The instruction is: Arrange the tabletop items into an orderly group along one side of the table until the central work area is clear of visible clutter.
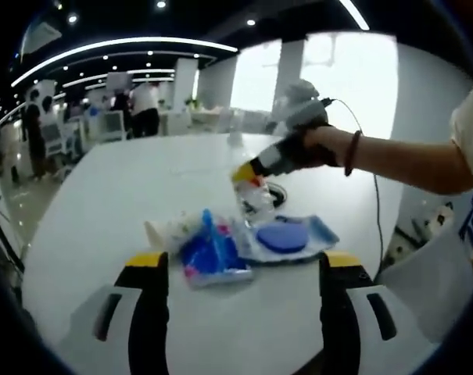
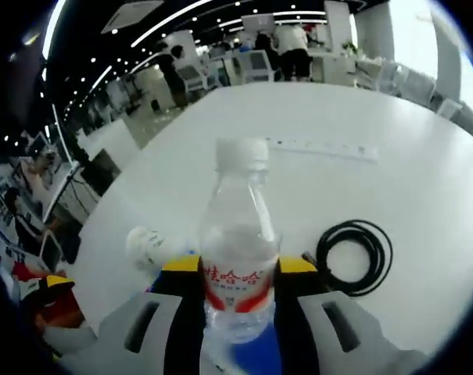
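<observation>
Right gripper (image 2: 238,269) pinches water bottle (image 2: 238,234) at label — light, slick, crushable; left gripper (image 1: 244,262) spread, empty.

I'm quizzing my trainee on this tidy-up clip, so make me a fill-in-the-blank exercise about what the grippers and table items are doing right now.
1. The right gripper is shut on a clear water ____ with a white cap.
2. The coiled cable on the white table is ____ in colour.
3. The left gripper has its jaws ____, holding nothing.
4. The round pad in the clear packet is ____.

Missing words: bottle; black; open; blue
</observation>
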Available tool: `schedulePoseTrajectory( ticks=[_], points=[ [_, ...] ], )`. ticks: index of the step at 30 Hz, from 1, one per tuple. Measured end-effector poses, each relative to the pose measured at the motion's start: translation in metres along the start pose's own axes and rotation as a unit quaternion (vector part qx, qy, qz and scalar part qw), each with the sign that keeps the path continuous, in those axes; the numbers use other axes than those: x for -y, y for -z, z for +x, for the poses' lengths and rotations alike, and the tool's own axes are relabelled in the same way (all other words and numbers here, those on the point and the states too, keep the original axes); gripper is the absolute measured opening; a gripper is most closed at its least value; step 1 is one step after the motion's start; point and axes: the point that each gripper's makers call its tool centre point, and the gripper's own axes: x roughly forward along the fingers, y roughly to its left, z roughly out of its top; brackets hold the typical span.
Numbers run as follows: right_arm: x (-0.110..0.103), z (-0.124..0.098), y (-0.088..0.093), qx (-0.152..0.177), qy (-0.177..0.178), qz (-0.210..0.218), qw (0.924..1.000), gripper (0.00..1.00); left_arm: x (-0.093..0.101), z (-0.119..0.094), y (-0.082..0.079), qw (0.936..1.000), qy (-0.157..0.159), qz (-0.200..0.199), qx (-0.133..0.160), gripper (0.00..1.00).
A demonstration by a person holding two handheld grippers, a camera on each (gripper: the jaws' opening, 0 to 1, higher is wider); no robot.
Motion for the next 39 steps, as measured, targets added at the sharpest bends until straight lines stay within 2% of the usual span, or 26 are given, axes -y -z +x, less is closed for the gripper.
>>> schedulePoseTrajectory(
  ticks=[3, 6, 11, 14, 23, 37, 39],
  points=[
    [-0.011, -0.011, -0.003, 0.023, -0.012, -0.002, 0.9997, 0.33, 0.004, 0.003, -0.005, 0.9999, 0.008, 0.004, 0.005, 0.75],
    [-0.022, -0.022, -0.001, 0.033, -0.017, -0.001, 0.9993, 0.33, 0.007, 0.008, -0.006, 0.9998, 0.018, 0.008, 0.002, 0.75],
    [-0.042, -0.036, 0.002, 0.047, -0.023, -0.025, 0.9983, 0.33, 0.012, 0.017, -0.011, 0.9993, 0.035, 0.012, 0.003, 0.75],
    [-0.052, -0.043, 0.003, 0.048, -0.038, -0.027, 0.9977, 0.33, 0.014, 0.023, -0.014, 0.9989, 0.044, 0.017, 0.000, 0.74],
    [-0.096, -0.073, 0.004, 0.073, -0.092, -0.031, 0.9925, 0.33, 0.022, 0.037, -0.036, 0.9967, 0.070, 0.038, 0.019, 0.72],
    [-0.132, -0.100, 0.008, 0.100, -0.118, -0.048, 0.9868, 0.34, 0.024, 0.039, -0.045, 0.9950, 0.081, 0.048, 0.033, 0.63],
    [-0.135, -0.102, 0.010, 0.100, -0.121, -0.050, 0.9864, 0.34, 0.024, 0.039, -0.045, 0.9949, 0.082, 0.048, 0.032, 0.58]
  ],
)
